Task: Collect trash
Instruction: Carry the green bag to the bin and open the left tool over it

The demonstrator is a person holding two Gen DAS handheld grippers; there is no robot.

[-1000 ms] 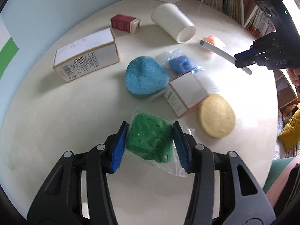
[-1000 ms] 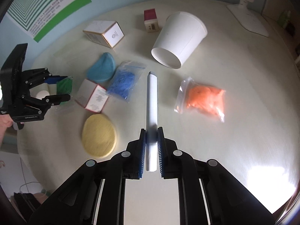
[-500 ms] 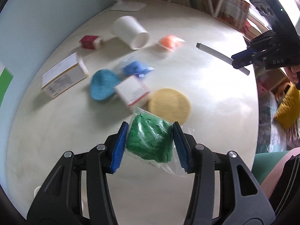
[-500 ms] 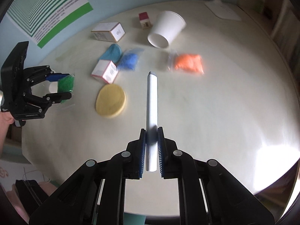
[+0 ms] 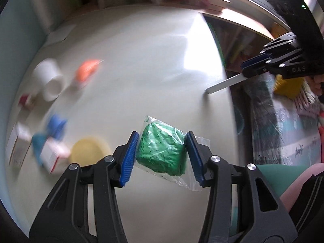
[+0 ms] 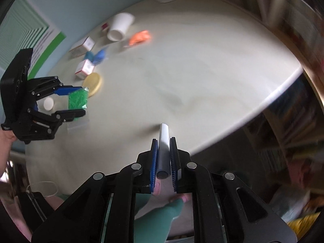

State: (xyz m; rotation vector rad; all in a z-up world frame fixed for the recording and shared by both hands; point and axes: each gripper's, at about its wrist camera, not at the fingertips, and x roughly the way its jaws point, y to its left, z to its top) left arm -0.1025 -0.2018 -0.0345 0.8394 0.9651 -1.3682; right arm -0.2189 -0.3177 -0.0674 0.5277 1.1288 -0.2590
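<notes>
Clutter sits blurred at the left of the left wrist view, on the table (image 5: 141, 70). At lower centre, the left gripper (image 5: 162, 154) clamps the green bag (image 5: 162, 151); upper right, the right gripper (image 5: 255, 66) pinches the white tube (image 5: 224, 84). Carrying both off probably wants firm, steady grips.

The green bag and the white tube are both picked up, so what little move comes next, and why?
Probably carry both on past the table edge toward wherever trash goes; no bin shows. The left gripper is shut on the green bag, the right gripper on the white tube, both lifted clear.
</notes>
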